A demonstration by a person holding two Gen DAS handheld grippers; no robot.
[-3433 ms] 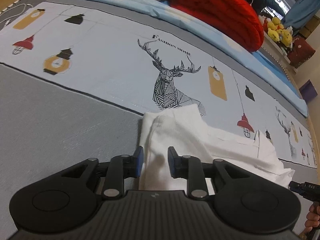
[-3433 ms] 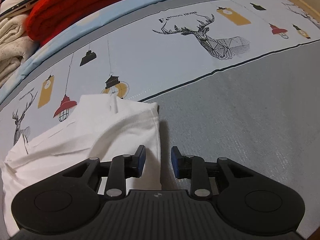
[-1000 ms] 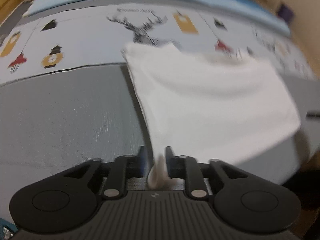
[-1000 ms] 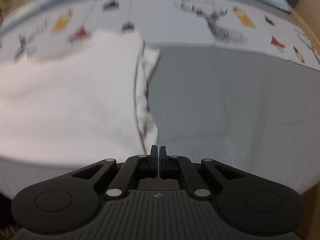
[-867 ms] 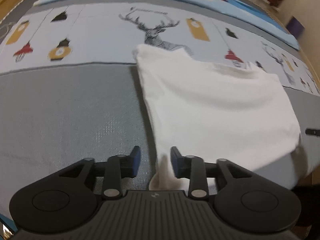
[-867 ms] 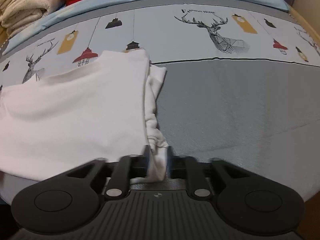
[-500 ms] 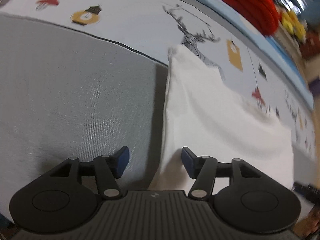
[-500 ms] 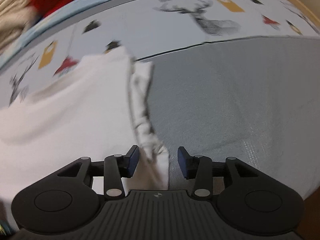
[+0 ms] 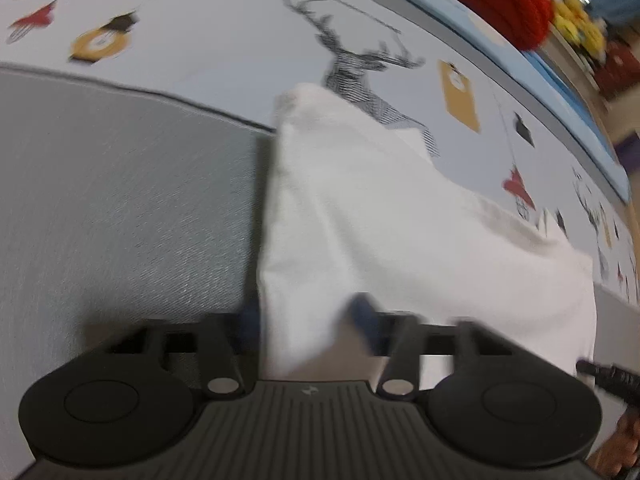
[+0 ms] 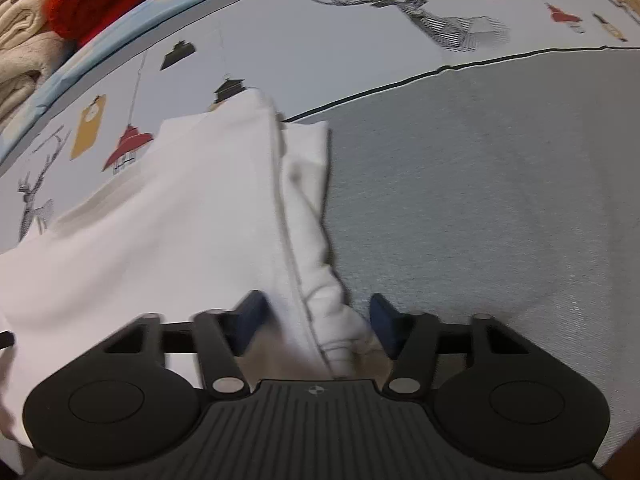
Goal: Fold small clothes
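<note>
Both grippers have let go since a second ago: the left gripper (image 9: 306,316) stands spread over the near left corner of the white garment (image 9: 400,224), which lies folded across the bedsheet (image 9: 120,208); the right gripper (image 10: 316,322) gapes around its bunched right edge.

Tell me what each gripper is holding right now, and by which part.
Nothing is held. The left gripper and right gripper both stand open, each straddling a near corner of the white garment without clamping it.
</note>
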